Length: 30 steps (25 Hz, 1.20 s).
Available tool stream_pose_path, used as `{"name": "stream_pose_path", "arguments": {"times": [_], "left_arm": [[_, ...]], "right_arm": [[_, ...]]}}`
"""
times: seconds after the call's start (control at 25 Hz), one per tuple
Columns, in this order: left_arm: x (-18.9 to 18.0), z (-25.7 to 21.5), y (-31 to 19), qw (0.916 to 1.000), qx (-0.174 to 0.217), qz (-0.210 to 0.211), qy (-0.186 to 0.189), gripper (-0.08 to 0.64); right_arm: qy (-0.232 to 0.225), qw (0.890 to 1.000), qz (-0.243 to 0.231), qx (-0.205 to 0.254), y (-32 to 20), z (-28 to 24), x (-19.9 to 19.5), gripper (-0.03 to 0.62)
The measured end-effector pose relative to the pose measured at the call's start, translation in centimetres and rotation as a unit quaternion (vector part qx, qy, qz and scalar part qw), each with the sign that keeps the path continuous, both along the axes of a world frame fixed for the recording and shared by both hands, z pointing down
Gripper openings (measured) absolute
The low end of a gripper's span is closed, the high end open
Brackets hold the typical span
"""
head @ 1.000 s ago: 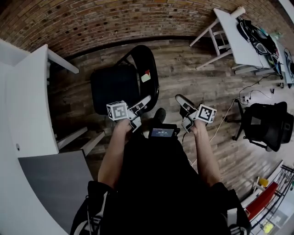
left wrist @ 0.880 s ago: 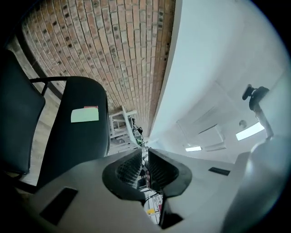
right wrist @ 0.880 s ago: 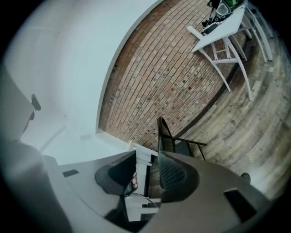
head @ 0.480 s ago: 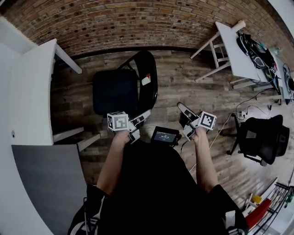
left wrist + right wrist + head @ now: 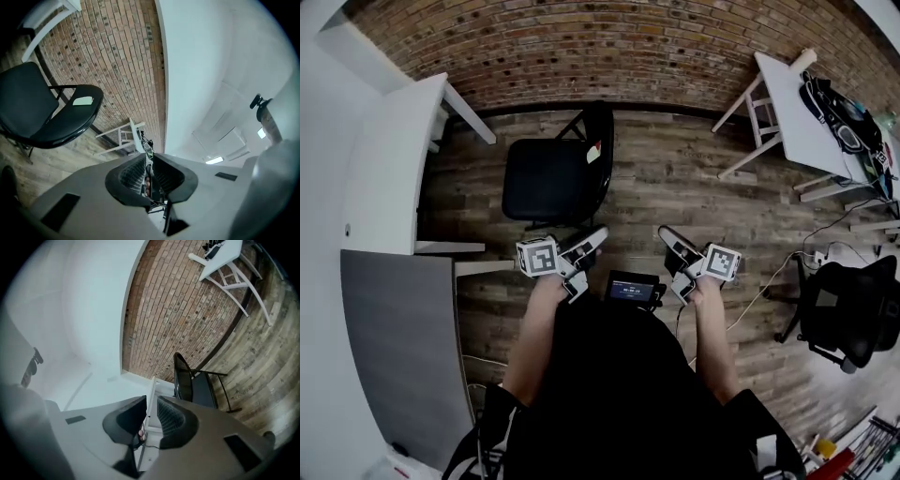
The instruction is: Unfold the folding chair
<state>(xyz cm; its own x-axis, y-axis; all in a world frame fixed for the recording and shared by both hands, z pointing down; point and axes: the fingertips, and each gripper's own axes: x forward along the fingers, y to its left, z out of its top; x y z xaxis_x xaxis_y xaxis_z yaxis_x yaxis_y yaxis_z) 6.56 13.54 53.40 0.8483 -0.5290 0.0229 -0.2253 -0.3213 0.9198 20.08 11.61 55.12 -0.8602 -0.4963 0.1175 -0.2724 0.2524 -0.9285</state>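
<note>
The black folding chair stands unfolded on the wooden floor near the brick wall, its seat level and its backrest upright with a small tag on it. Both grippers are held apart from it, on the near side. My left gripper is shut with nothing in it; in the left gripper view the chair lies off to the left of the left gripper. My right gripper has a narrow gap between its pads and holds nothing; the right gripper view shows the chair just beyond the right gripper.
A white table stands left of the chair, with a grey panel nearer me. Another white table with bags is at the upper right. A black office chair and cables are at the right.
Both grippers have drawn back from the chair's backrest, which now stands farther off. The chair itself stays unfolded in its place.
</note>
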Motion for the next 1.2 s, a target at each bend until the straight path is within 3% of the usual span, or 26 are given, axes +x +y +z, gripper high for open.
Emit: {"name": "stream_pose_path", "arguments": {"times": [0.32, 0.44, 0.72, 1.2], "left_arm": [[-1.8, 0.9, 8.6, 0.9936, -0.050, -0.097, -0.028, 0.037], [-2.9, -0.4, 9.4, 0.9917, -0.042, -0.118, -0.027, 0.037], [-2.4, -3.6, 8.9, 0.9948, 0.007, -0.097, -0.030, 0.037], [-3.0, -6.4, 10.5, 0.9984, 0.028, -0.048, -0.013, 0.037]], "right_arm": [[-0.060, 0.995, -0.080, -0.005, 4.5, 1.3, -2.2, 0.077], [-0.078, 0.993, -0.090, -0.010, 5.3, 0.8, -3.6, 0.077], [-0.102, 0.991, -0.087, 0.011, 5.2, -2.6, -4.9, 0.077], [-0.060, 0.996, -0.065, 0.018, 8.4, -5.7, -7.4, 0.077]]}}
